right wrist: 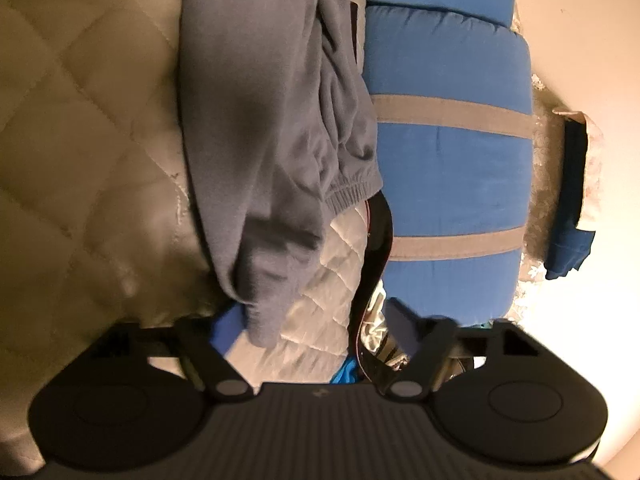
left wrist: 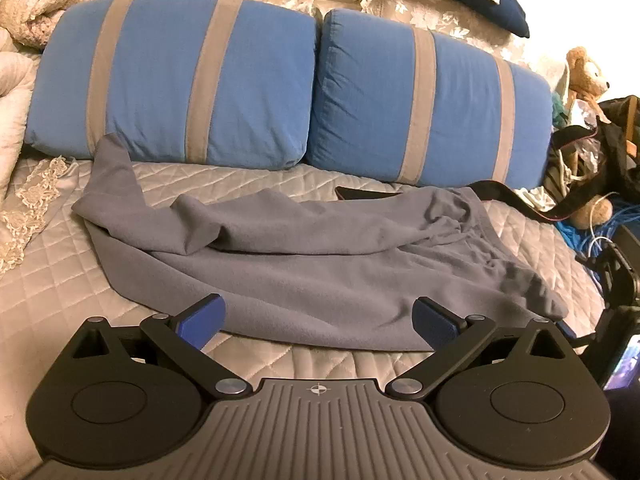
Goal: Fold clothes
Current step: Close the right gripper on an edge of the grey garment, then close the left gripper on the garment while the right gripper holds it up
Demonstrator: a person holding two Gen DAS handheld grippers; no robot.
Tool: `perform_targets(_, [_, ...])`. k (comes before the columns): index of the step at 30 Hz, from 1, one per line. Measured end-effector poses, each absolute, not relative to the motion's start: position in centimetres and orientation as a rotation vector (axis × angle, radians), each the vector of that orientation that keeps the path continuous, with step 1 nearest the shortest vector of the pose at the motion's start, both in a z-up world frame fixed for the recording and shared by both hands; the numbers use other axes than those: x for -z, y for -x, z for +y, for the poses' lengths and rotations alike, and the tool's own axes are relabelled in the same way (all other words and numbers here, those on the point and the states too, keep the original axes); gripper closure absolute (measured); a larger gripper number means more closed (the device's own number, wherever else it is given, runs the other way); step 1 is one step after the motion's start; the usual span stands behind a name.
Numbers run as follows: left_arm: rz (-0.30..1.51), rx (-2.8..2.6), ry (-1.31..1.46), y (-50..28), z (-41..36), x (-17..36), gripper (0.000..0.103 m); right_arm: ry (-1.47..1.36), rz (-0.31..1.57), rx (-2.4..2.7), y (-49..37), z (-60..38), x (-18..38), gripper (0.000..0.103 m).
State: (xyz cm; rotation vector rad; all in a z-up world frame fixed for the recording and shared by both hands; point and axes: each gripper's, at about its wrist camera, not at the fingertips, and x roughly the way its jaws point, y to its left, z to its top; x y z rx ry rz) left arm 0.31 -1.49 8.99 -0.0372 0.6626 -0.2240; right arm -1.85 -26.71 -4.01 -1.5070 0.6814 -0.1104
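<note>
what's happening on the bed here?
A person with a hand-held gripper in each hand is folding grey sweatpants lying rumpled on the quilted bedspread before two blue striped pillows. The left hand-held gripper hovers open at the near edge; the right hand-held gripper is open around a corner of the fabric.

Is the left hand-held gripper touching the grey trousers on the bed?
Apart. In the left wrist view the left hand-held gripper stands open above the grey trousers; both blue pads are clear of the cloth, nothing between them.

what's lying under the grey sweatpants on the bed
A quilted bedspread lies under the grey sweatpants, and a black strap runs under their far edge. What else they cover is hidden.
</note>
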Motion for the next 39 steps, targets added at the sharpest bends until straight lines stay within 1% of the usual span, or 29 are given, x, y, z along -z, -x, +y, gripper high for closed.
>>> perform_targets(1, [0.664, 0.224, 0.034, -0.3, -1.5, -8.9, 0.001, 1.508, 0.681, 0.106, 1.8, -26.7, 4.1, 0.039])
perform_targets(2, [0.666, 0.223, 0.031, -0.4, -1.6, -8.8, 0.001, 1.505, 0.682, 0.099, 1.7, -26.7, 4.3, 0.045])
perform_targets(4, [0.672, 0.223, 0.025, -0.4, -1.7, -8.5, 0.001, 1.499, 0.677, 0.082, 1.5, -26.8, 4.3, 0.071])
perform_targets(6, [0.672, 0.227, 0.013, -0.4, -1.8, -8.3, 0.001, 1.491, 0.664, 0.067, 1.5, -26.7, 4.2, 0.074])
perform_targets(7, [0.671, 0.229, 0.003, -0.4, -1.9, -8.1, 0.001, 1.492, 0.647, 0.065, 1.7, -26.6, 4.0, 0.085])
perform_targets(8, [0.670, 0.231, -0.007, -0.4, -2.1, -8.0, 0.001, 1.494, 0.629, 0.059, 2.0, -26.5, 3.7, 0.092])
perform_targets(14, [0.679, 0.284, -0.105, 0.1, -3.9, -6.5, 0.002, 1.483, 0.552, 0.071, 2.8, -26.8, 0.9, 0.094])
perform_targets(25, [0.612, 0.342, -0.438, 1.9, -8.9, -2.5, 0.002, 1.445, 0.483, 0.120, 3.3, -28.4, -4.2, 0.095])
perform_targets(32, [0.448, 0.272, -0.736, 3.0, -12.1, 0.6, 0.002, 1.412, 0.468, 0.130, 4.3, -28.4, -4.5, 0.095])
perform_targets(37, [0.256, 0.162, -1.026, 3.1, -14.1, 4.0, 0.002, 1.392, 0.449, 0.140, 4.5, -28.6, -4.9, 0.095])
perform_targets(39, [0.186, 0.177, -1.088, 3.4, -14.2, 4.7, 0.002, 1.388, 0.447, 0.140, 4.4, -28.7, -4.9, 0.095])
